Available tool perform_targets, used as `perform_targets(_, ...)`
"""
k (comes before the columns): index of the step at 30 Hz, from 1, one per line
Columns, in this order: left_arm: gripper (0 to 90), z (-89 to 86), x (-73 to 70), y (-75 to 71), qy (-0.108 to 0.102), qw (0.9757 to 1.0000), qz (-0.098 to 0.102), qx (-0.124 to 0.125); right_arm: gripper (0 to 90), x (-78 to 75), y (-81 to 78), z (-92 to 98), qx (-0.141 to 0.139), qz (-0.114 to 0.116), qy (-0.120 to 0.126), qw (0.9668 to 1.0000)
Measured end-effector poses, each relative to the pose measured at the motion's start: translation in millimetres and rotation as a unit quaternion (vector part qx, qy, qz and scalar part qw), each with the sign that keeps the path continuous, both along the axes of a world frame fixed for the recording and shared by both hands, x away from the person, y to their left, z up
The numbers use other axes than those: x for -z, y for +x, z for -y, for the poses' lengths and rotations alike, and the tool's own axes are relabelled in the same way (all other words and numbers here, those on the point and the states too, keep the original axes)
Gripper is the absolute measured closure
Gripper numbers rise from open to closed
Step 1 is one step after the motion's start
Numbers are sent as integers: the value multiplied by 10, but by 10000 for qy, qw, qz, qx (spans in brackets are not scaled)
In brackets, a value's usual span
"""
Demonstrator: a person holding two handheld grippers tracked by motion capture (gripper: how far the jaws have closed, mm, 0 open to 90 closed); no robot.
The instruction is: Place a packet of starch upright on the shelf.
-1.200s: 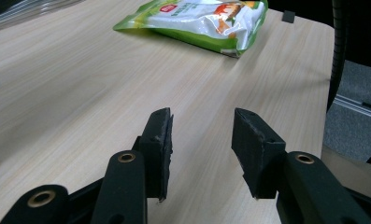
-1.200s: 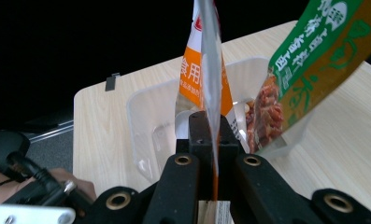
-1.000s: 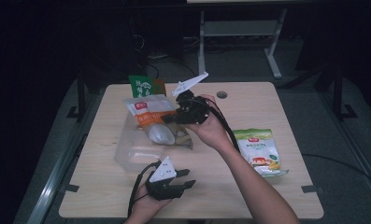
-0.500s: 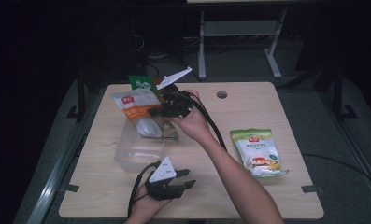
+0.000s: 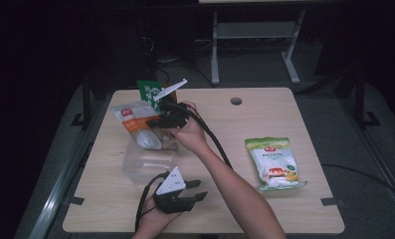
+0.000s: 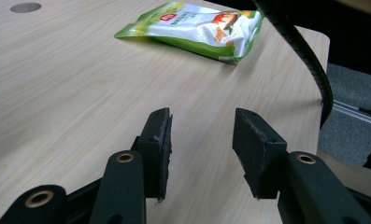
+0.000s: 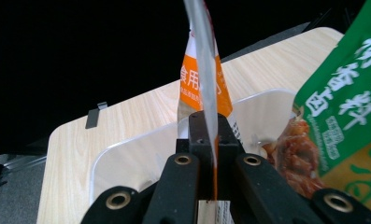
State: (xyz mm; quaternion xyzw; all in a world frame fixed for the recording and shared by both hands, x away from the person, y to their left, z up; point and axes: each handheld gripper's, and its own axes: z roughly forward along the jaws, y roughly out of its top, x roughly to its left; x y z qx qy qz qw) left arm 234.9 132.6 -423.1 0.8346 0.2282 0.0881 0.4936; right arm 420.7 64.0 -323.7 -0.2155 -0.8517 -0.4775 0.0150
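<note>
One orange-and-white pouch (image 5: 135, 122) hangs over a clear plastic tub (image 5: 144, 160), pinched at its edge by the right gripper (image 5: 157, 121).

The right gripper's jaws are clamped flat on the pouch's thin sealed seam, seen edge-on in the right gripper view (image 7: 206, 88), with a green packet (image 7: 346, 116) already leaning in the tub beside it. The pouch looks light, soft and slick; its film would likely sag and swing, so the stiffer seam is judged the safest place to hold. The left gripper (image 5: 192, 191) rests low on the table's (image 5: 294, 109) near edge, jaws about half open and holding nothing, facing a second green pouch (image 6: 197, 25) lying well apart.
</note>
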Motion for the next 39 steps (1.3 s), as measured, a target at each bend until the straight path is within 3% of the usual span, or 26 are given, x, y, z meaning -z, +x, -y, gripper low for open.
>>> perform_targets(11, 565, -13, 1, 4, -27, 10000, 5, -1, 900, 301, 28, -143, 51, -167, 202, 9996)
perform_targets(15, 565, -18, -1, 8, -7, 10000, 22, 9, 898, 451, 31, -153, 107, -238, 131, 9996)
perform_targets(21, 563, -16, 3, 11, 6, 10000, 16, 10, 839, 440, 25, -84, 57, -346, 187, 9992)
perform_targets(23, 562, -12, 4, 11, 7, 10000, 12, 8, 801, 398, 15, -52, 47, -291, 136, 9995)
perform_targets(28, 560, 13, 11, 9, 33, 10000, 5, 30, 761, 338, -47, 38, -65, -87, -377, 9992)
perform_targets(31, 559, 24, 11, 7, 74, 10000, 24, 54, 748, 337, -72, 80, -124, -90, -577, 9982)
perform_targets(34, 559, 31, 14, 16, 87, 9999, 19, 57, 867, 361, -96, 115, -150, 10, -816, 9966)
perform_targets(39, 559, 31, 23, 27, 99, 9999, -3, 47, 896, 408, -109, 146, -173, -28, -884, 9959)
